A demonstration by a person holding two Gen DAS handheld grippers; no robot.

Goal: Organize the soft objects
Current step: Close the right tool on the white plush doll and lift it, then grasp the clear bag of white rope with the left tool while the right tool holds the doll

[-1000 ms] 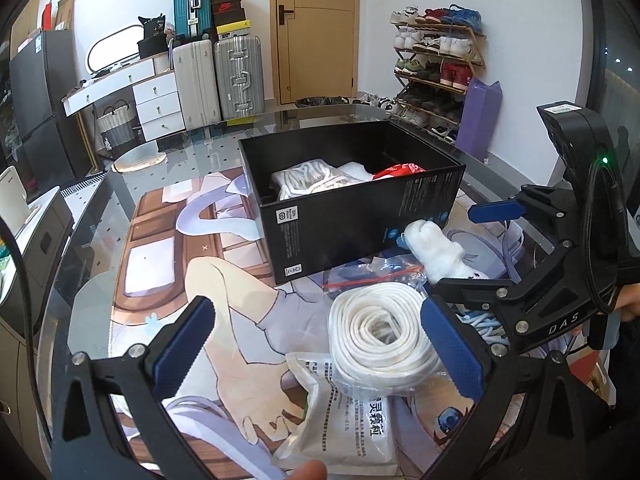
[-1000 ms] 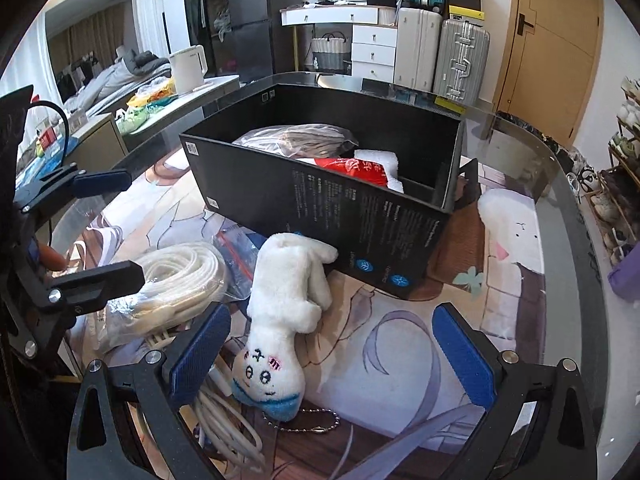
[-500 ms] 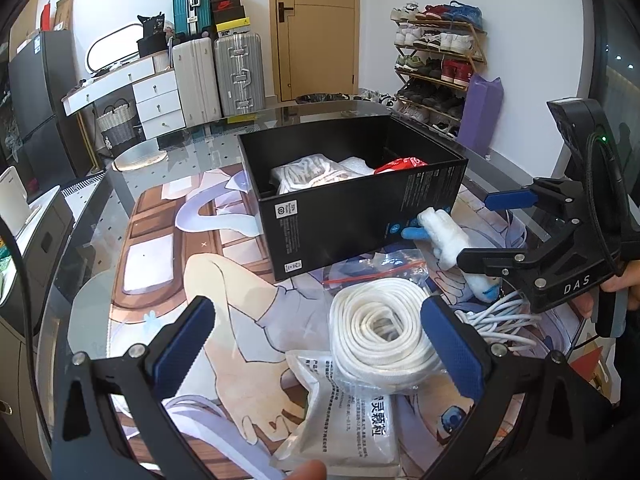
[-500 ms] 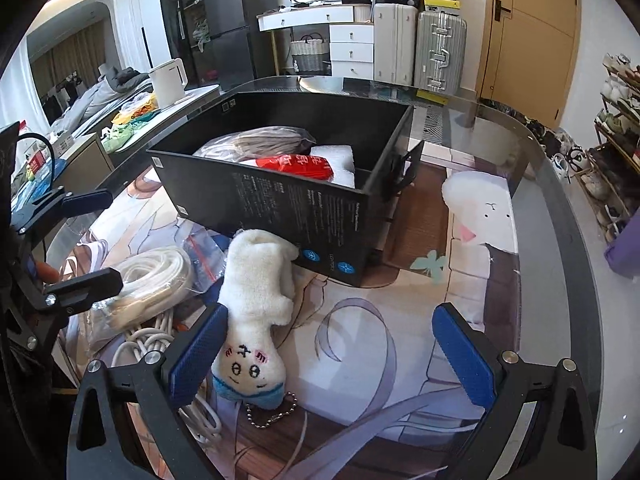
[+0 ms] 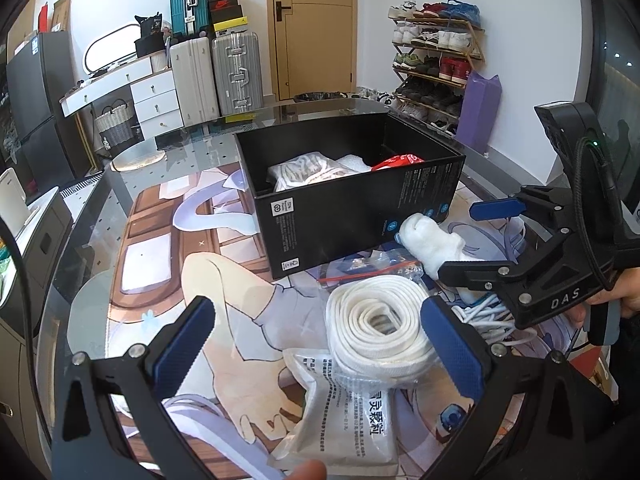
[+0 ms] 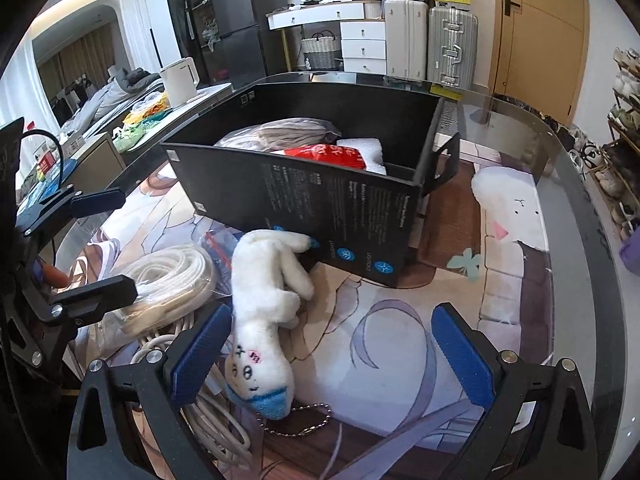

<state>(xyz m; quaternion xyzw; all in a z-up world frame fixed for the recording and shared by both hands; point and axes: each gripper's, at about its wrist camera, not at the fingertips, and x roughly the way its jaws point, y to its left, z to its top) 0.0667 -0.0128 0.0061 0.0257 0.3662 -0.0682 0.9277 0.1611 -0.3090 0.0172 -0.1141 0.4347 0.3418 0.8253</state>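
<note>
A white plush toy [image 6: 268, 312] with a blue collar and a ball chain lies on the printed mat beside the black box [image 6: 320, 208]; it also shows in the left wrist view [image 5: 432, 244]. The box [image 5: 352, 216] holds bagged soft items and a red packet [image 6: 328, 154]. My right gripper [image 6: 332, 352] is open, its left fingertip close beside the plush's head. My left gripper [image 5: 316, 344] is open and empty, over the mat next to a bagged coil of white strap [image 5: 380, 324] and a white sealed pouch [image 5: 352, 412].
A loose white cable [image 6: 216, 412] lies under the strap bag [image 6: 164, 284]. A small clear zip bag with a red seal [image 5: 372, 266] sits by the box. Around the glass table [image 6: 568, 184] stand suitcases, drawers, a shoe rack [image 5: 436, 60] and a kettle [image 6: 180, 80].
My right gripper has shifted, so the plush now sits lower and closer to its left finger. The plush, the box and my left gripper have hardly moved.
</note>
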